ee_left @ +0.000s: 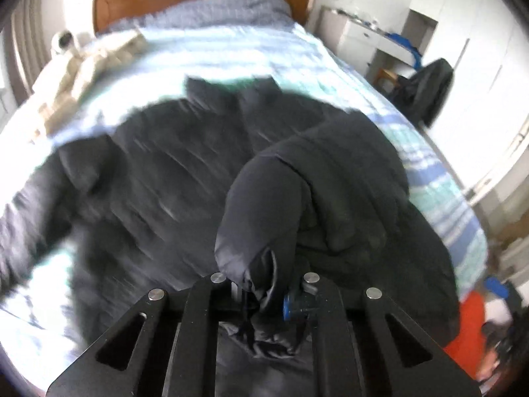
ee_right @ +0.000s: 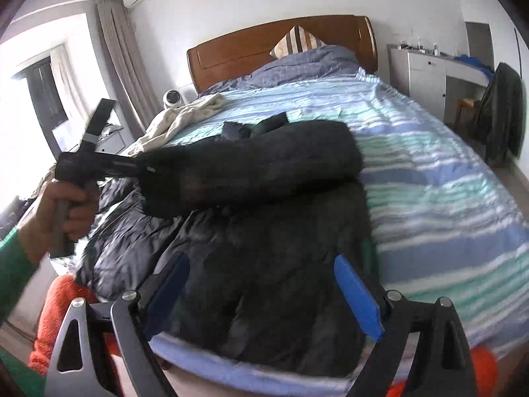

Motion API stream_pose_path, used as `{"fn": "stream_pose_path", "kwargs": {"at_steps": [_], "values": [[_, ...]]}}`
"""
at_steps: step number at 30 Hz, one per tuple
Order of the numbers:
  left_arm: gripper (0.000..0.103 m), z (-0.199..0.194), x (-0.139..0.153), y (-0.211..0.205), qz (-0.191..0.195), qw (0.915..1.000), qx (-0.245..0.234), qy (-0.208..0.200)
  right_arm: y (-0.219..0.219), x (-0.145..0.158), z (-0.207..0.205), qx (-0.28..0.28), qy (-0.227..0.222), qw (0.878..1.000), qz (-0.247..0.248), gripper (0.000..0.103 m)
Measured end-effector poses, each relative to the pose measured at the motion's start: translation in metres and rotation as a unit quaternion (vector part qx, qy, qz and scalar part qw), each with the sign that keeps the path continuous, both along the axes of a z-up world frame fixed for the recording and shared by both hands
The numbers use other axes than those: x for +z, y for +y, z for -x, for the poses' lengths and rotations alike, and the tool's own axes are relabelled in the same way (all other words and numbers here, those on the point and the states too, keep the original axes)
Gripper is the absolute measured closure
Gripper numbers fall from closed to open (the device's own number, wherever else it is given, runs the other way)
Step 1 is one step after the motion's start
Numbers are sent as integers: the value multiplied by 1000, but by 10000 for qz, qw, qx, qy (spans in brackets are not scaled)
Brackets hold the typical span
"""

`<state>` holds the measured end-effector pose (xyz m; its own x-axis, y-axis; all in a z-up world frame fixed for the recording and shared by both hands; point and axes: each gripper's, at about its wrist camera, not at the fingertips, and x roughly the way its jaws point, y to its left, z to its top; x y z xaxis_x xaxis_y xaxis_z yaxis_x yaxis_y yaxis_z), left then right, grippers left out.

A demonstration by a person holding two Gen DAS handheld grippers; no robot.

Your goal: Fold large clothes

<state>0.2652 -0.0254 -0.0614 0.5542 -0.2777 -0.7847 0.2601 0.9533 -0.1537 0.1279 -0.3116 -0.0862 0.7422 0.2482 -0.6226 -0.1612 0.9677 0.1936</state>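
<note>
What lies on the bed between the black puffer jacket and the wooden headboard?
Bare striped blue-and-green bedspread, then a bunched blue-grey duvet with a striped cushion against the wooden headboard; clearest in the right wrist view beyond the black puffer jacket.

– We lose the left gripper's fingertips (ee_left: 264, 292) under the bunched black jacket (ee_left: 165, 178).
– Agreed; motion smears the jacket sleeve (ee_right: 251, 168), and the frame edge cuts the orange garment (ee_right: 59, 301).
</note>
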Motion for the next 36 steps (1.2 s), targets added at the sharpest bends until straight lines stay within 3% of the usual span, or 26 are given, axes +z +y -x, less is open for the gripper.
{"fn": "stream_pose_path", "kwargs": {"at_steps": [2, 3, 4, 10, 12, 14, 16, 18, 21, 25, 28, 30, 34, 36], "values": [[91, -20, 6, 17, -188, 9996, 173, -146, -5, 9, -31, 51, 9, 9999, 150, 24], [91, -26, 5, 22, -238, 9993, 218, -172, -6, 12, -51, 69, 78, 9997, 198, 45], [91, -37, 1, 28, -335, 9988, 299, -195, -7, 14, -72, 46, 173, 9996, 212, 58], [91, -80, -28, 45, -501, 9967, 636, -105, -16, 6, -207, -163, 605, 9978, -213, 60], [91, -89, -34, 51, -549, 9958, 720, -130, -19, -13, -247, -222, 945, 9939, -515, 60], [91, -94, -39, 57, -585, 9950, 800, -158, -17, -41, -274, -370, 1154, 9919, -388, 60], [90, -100, -47, 60, -655, 9939, 874, -152, -9, -85, -294, -220, 1872, 9820, -143, 60], [90, -105, -63, 66, -651, 9939, 894, -14, -6, -115, -299, -99, 2267, 9738, -137, 61], [89, -105, -81, 73, -618, 9939, 905, 98, -6, -102, -306, 55, 2426, 9701, 37, 62], [89, -102, -93, 79, -556, 9944, 894, 78, -13, -51, -334, -103, 1781, 9835, 301, 62], [88, -103, -99, 82, -427, 9947, 925, 134, -26, -38, -368, -390, 1454, 9886, -38, 62], [88, -103, -103, 82, -407, 9948, 929, 126, -31, -48, -394, -482, 1437, 9880, -308, 62], [86, -100, -112, 81, -352, 9951, 915, 114, -40, -125, -420, -820, 2270, 9669, -830, 63], [86, -100, -112, 80, -368, 9951, 909, 102, -41, -120, -412, -886, 2041, 9704, -937, 63]]}}
